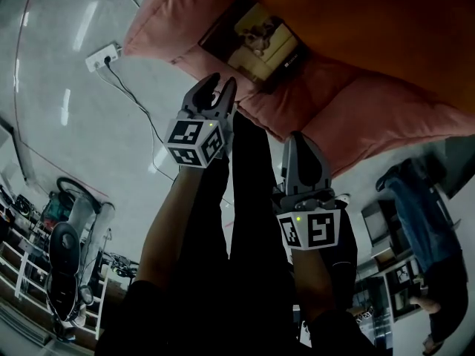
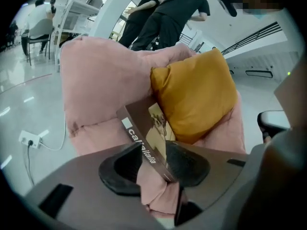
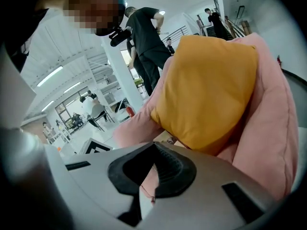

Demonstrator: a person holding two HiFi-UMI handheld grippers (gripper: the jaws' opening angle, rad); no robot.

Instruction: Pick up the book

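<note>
I have the book (image 1: 256, 43) in sight: it leans on the pink cushion (image 1: 178, 17), its far edge tucked under the orange pillow (image 1: 371, 21) that rests on that same cushion. My left gripper (image 1: 220, 87) sits at the cushion's near edge, just short of the book. In the left gripper view its fingers are released and stand apart, with the book's near corner and a fold of the cushion's fabric showing in the gap; I cannot see either pad pressing on the cover. My right gripper (image 1: 303, 143) is further along the cushion's edge, below the pillow, its fingers clenched tip to tip on nothing. A power strip (image 1: 102, 56) lies on the floor beside the cushion.
</note>
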